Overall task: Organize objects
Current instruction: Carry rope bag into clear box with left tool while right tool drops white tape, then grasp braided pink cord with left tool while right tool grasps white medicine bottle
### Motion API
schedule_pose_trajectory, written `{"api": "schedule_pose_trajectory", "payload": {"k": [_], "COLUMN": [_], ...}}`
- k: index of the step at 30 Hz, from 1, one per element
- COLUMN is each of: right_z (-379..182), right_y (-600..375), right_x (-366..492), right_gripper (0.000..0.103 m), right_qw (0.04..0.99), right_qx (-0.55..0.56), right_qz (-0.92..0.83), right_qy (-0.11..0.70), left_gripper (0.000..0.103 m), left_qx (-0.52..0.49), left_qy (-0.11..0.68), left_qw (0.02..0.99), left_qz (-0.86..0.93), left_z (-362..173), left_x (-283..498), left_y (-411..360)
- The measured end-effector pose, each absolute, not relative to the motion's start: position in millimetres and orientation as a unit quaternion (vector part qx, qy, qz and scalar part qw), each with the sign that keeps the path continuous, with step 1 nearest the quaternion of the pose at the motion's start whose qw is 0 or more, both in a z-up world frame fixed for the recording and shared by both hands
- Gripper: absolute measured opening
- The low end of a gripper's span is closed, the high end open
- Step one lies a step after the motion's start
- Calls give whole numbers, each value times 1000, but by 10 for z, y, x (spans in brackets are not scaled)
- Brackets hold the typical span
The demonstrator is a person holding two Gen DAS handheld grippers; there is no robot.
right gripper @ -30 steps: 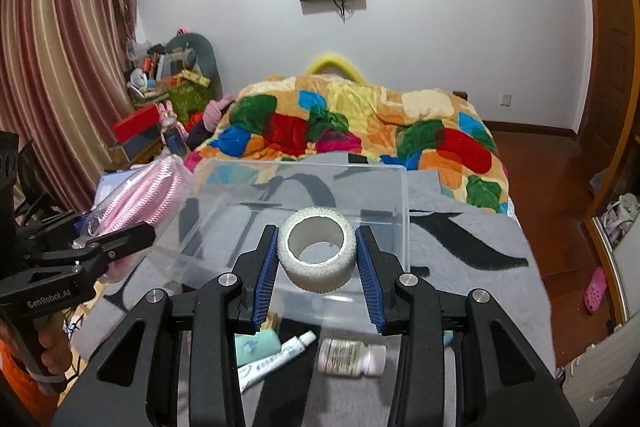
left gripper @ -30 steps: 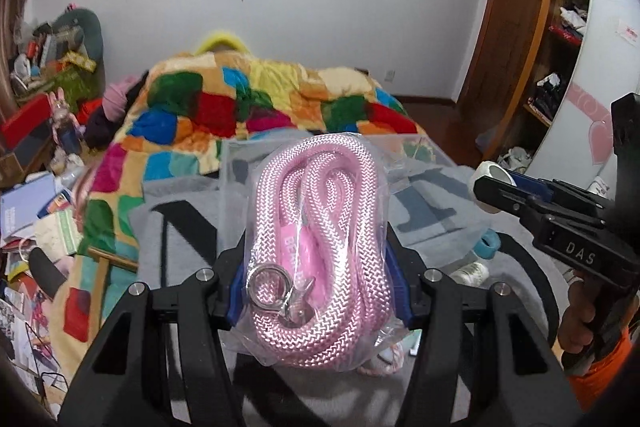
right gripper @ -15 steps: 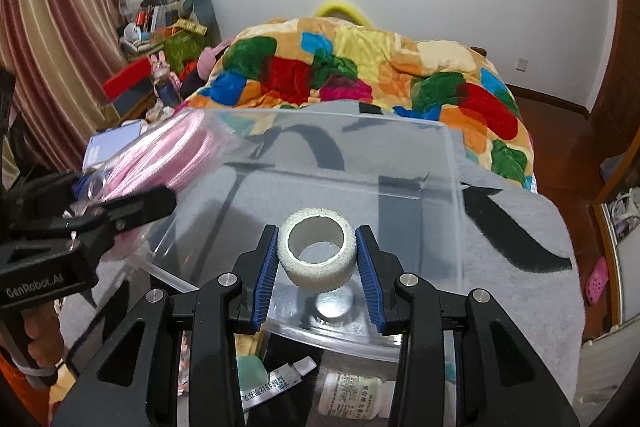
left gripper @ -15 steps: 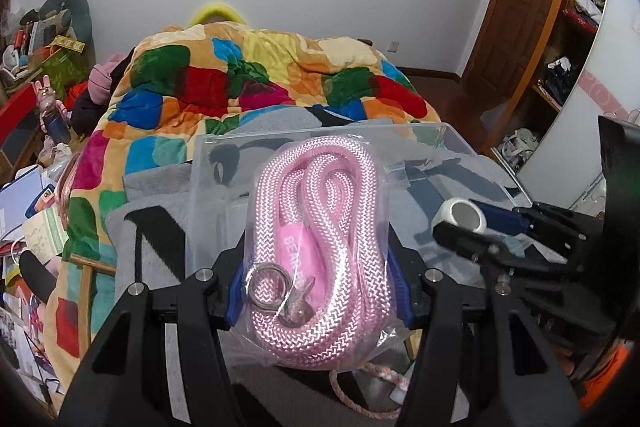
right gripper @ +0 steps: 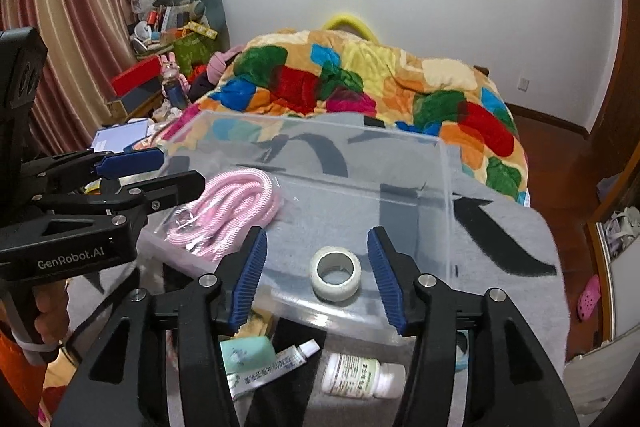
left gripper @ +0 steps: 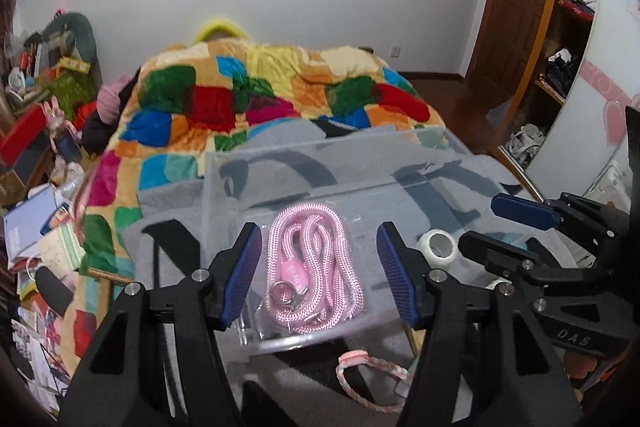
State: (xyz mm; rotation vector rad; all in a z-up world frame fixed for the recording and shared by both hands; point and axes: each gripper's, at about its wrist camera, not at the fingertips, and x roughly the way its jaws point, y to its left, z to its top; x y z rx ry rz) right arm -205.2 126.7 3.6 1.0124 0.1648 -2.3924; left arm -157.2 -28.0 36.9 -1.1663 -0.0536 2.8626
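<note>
A clear plastic bin [left gripper: 320, 163] [right gripper: 446, 183] stands on a grey blanket on the bed. A bagged pink rope [left gripper: 314, 267] [right gripper: 228, 215] lies in its left part. A white tape roll [right gripper: 336, 273] [left gripper: 438, 249] lies in its right part. My left gripper [left gripper: 320, 267] is open just above the rope, empty; it also shows in the right wrist view [right gripper: 160, 171]. My right gripper [right gripper: 318, 271] is open above the tape roll, empty; it also shows in the left wrist view [left gripper: 500, 227].
On the blanket in front of the bin lie a pink braided cord [left gripper: 372, 379], a green packet [right gripper: 246, 355], a white tube [right gripper: 276, 367] and a white pill bottle [right gripper: 360, 375]. A patchwork quilt [left gripper: 256, 103] covers the bed behind. Clutter fills the left side [left gripper: 36, 227].
Both grippers opened. The pink rope dropped from the left gripper into the bin, and the tape roll dropped from the right gripper into the bin.
</note>
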Motion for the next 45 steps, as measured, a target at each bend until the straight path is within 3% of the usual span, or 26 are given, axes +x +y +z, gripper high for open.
{"api": "schedule_pose_trajectory", "payload": {"k": [3, 13, 23, 29, 33, 35, 37, 38, 40, 45], "right_z": [138, 243, -268, -507, -543, -553, -576, -587, -606, -594], "right_y": [1341, 1649, 1875, 1896, 1848, 1828, 1814, 1808, 1799, 1815], "right_x": [-1950, -1615, -1545, -1567, -1638, -1668, -1703, -1728, -1739, -1669], "right_gripper": [55, 64, 67, 67, 67, 67, 66, 65, 50, 48], "right_qw": [268, 261, 241, 237, 232, 230, 227, 229, 232, 235], "right_qx": [358, 328, 385, 416, 423, 424, 426, 429, 432, 425], "right_qz": [-892, -906, -890, -878, -876, -876, -876, -874, -871, -874], "right_qy": [61, 55, 42, 23, 24, 22, 18, 13, 6, 6], "left_gripper": [67, 69, 68, 57, 43, 30, 10, 7, 4, 3], "left_qx": [-357, -351, -413, -449, -466, -458, -456, -456, -451, -436], "left_qy": [-11, -1, 0, -5, -4, 1, -3, -6, -7, -15], "left_qw": [22, 33, 34, 48, 50, 49, 55, 57, 57, 58], "left_qz": [934, 936, 910, 892, 883, 888, 888, 888, 891, 898], "left_z": [468, 365, -179, -414, -537, -532, -529, -531, -531, -501], "left_x": [-1428, -1010, -913, -1034, -1139, -1133, -1118, -1109, -1063, -920], "left_y": [-266, -189, -269, -257, -218, -200, -203, -209, -228, -259]}}
